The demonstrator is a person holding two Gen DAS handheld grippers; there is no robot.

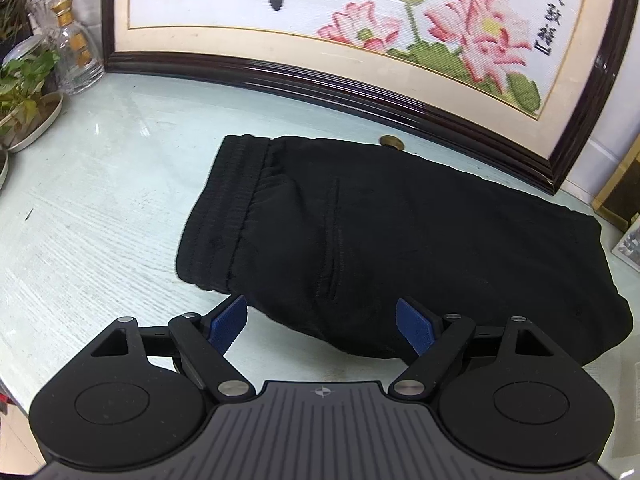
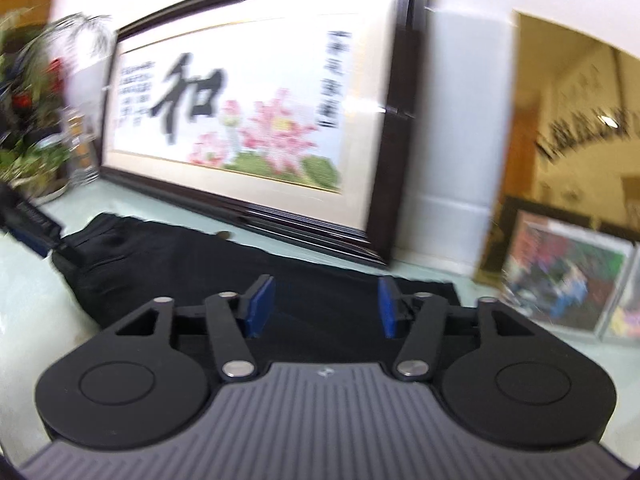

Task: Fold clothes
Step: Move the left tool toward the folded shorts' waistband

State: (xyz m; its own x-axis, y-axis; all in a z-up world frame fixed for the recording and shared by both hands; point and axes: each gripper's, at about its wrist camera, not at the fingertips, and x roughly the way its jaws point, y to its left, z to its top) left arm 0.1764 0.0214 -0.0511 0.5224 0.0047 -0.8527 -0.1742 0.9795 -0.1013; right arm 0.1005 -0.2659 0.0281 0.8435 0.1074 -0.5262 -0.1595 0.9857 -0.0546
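**Both jaws apart, nothing held, over folded black trousers**

Jaws of the left gripper stand wide apart with nothing between the blue pads; they hover just above the near edge of the black trousers, the left pad over bare table, the right pad over cloth. Jaws of the right gripper are also apart and empty, with the dark cloth lying beyond and below them; that view is smeared by motion, so whether a pad brushes the fabric cannot be told.

Outward from the jaws, the trousers lie on the pale table, already doubled into a compact bundle. Its ribbed elastic waistband faces left in the left wrist view, a slit pocket runs down the middle, and the rounded fold bulges toward the right.

The garment looks soft, light and limp, likely to sag and slide over itself once lifted, yet thick where layers stack. A hold on the waistband, or on the folded edge with all layers pinched together, should carry best; a single layer would probably peel away and undo the fold.

Behind stands a framed lotus embroidery, with a glass bottle and potted plant to the left.
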